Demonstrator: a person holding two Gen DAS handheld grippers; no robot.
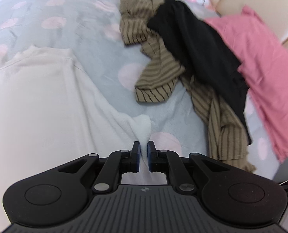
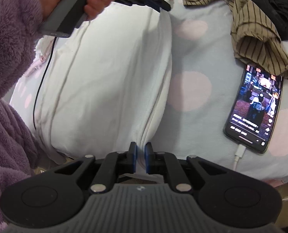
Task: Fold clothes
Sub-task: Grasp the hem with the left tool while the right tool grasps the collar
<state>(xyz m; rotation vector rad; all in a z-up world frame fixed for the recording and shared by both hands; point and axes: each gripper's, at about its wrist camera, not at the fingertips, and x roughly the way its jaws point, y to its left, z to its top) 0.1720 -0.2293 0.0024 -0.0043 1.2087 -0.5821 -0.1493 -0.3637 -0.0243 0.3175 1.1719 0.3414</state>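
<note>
A white garment [image 1: 37, 89] lies spread on the bed, filling the left of the left wrist view. My left gripper [image 1: 143, 145] is shut on a pinched peak of its edge, lifted off the sheet. In the right wrist view the same white garment [image 2: 109, 77] stretches away from me, and my right gripper [image 2: 140, 147] is shut on its near hem. The left gripper [image 2: 164, 5] shows there at the top, held by a hand [image 2: 93, 5], gripping the far corner.
A striped olive garment [image 1: 155, 73], a black garment [image 1: 198, 46] and a pink garment [image 1: 260, 62] lie heaped to the right. A lit phone [image 2: 256, 106] with a white cable [image 2: 239, 153] rests on the polka-dot sheet [image 1: 105, 62]. A purple fleece sleeve [image 2: 6, 58] fills the left.
</note>
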